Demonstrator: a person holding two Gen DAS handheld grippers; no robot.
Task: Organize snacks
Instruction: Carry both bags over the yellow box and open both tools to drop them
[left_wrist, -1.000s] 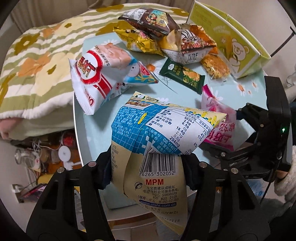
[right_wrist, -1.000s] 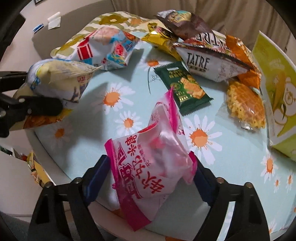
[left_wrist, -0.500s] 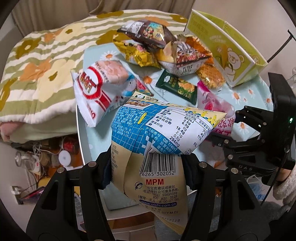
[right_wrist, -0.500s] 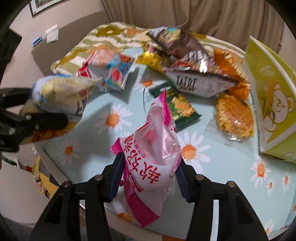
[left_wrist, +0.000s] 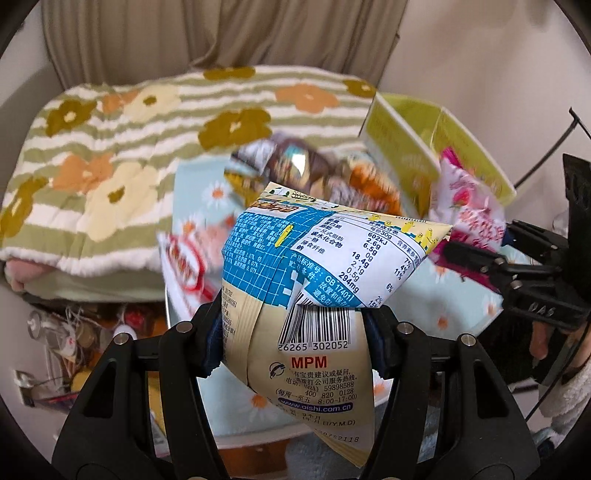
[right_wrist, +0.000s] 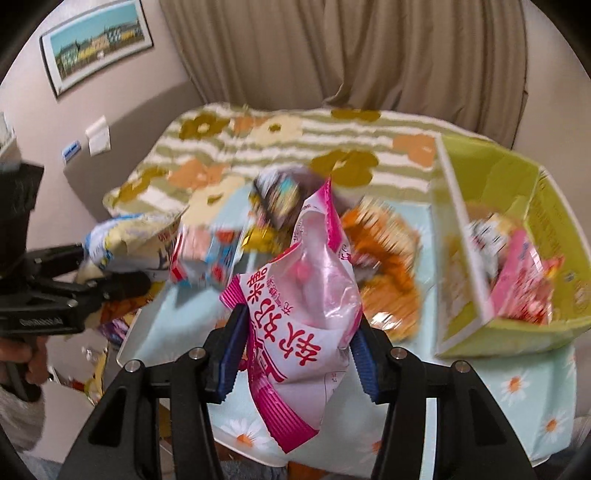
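Snack bags ride above the daisy-print bench (right_wrist: 517, 384): left tool (left_wrist: 295, 332) clamps a blue-and-cream bag (left_wrist: 314, 280), right tool (right_wrist: 295, 354) pinches a pink one (right_wrist: 306, 317). Either slippery, puffy bag could slide free short of the green box (right_wrist: 554, 206).

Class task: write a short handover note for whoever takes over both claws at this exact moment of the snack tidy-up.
Left claw: shut on the blue-and-cream snack bag, held above the table.
Right claw: shut on the pink snack bag, also in the air.
Green box: on the table's right side, a few packets already inside.
Left: drop both bags into the box, then clear the loose packets remaining on the daisy tablecloth.
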